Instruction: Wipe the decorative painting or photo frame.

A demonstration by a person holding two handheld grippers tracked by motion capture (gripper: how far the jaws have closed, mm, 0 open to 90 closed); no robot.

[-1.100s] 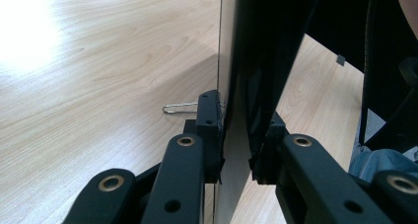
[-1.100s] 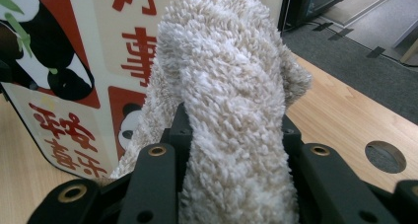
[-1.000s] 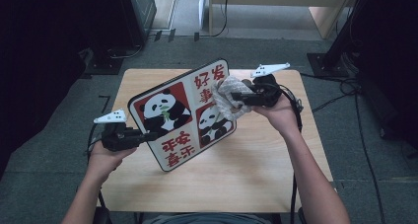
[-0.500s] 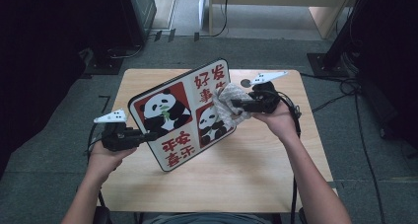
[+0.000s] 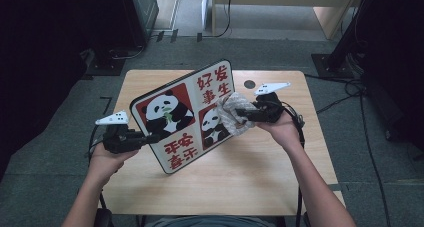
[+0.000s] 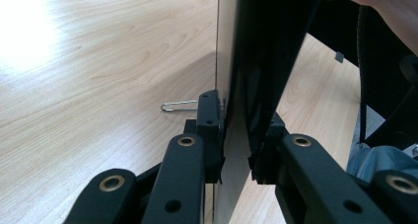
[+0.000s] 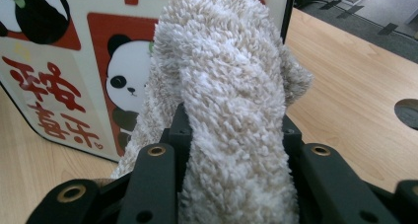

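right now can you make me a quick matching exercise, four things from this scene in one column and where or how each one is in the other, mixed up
Things:
1. panda board
2. fluffy cloth
3. paper clip
4. round hole

States:
a. lying flat on the wooden table
b. cut into the tabletop behind the board
c. clamped at its edge by the left gripper, held tilted
d. clamped in the right gripper, pressed against the board

Pairs: 1-c, 2-d, 3-a, 4-b

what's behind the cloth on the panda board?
The cloth, shut in the right hand-held gripper, lies against the panda board and covers part of the lower right panda panel. What is printed there is hidden.
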